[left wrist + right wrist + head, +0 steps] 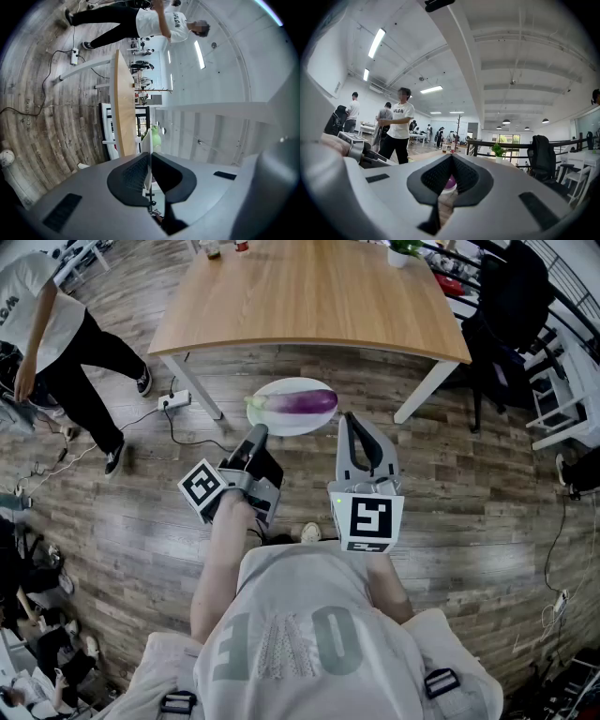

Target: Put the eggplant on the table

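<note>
A purple eggplant (302, 402) with a green stem end lies on a white plate (281, 424), held in the air above the wooden floor just short of the wooden table (300, 296). My left gripper (258, 433) is shut on the plate's near left rim; in the left gripper view the thin white plate edge (147, 157) stands between the pads, with the green stem (154, 136) beyond. My right gripper (349, 418) sits at the plate's right side, its jaws together and holding nothing. Through their hollow in the right gripper view, the eggplant (450, 183) shows.
A person in a white shirt and black trousers (56, 334) stands at the left. A power strip with cables (175, 400) lies on the floor by the table leg. A potted plant (403, 251) stands on the table's far corner. Chairs and a black jacket (511, 306) crowd the right.
</note>
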`<state>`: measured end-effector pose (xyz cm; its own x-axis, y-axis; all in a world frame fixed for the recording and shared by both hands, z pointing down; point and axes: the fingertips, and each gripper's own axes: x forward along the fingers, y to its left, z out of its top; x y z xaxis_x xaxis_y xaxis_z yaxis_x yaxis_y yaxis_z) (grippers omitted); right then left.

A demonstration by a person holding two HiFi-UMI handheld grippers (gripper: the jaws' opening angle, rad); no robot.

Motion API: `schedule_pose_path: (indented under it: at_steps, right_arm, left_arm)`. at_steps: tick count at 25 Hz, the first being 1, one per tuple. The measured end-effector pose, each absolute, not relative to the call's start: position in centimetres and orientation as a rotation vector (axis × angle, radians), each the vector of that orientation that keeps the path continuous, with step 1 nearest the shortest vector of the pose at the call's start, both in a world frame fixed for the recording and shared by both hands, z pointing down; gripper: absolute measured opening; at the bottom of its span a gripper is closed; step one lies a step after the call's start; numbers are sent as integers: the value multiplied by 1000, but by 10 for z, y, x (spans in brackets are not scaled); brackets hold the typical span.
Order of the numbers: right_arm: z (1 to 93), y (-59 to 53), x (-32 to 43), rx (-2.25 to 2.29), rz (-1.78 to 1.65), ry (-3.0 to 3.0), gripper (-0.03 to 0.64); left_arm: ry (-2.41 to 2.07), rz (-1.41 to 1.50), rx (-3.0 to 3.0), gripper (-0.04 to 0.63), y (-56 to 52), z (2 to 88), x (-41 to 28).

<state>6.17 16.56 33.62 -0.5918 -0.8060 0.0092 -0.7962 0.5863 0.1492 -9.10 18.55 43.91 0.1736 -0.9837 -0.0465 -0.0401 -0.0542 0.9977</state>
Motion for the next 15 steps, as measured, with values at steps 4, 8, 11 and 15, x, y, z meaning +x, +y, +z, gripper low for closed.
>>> schedule_pose_path:
  at_steps: [4,8,11,15]
  right_arm:
    - [335,168,60,1382,-210,-2724,18]
    - [334,169,61,1378,-221,-2715,18]
    - [333,168,62,1377,-222,-2711,18]
    - [332,163,69,1421,-201,-2729,18]
  left_arm:
    - [-1092,-1089,1354,20,187,441,-93]
    - [-1086,-1092,1351,20,186,441,-92]
    - [-1084,-1084,1351,20,185,441,-90]
    - [-1074,-1087,1357,20,180,438,-88]
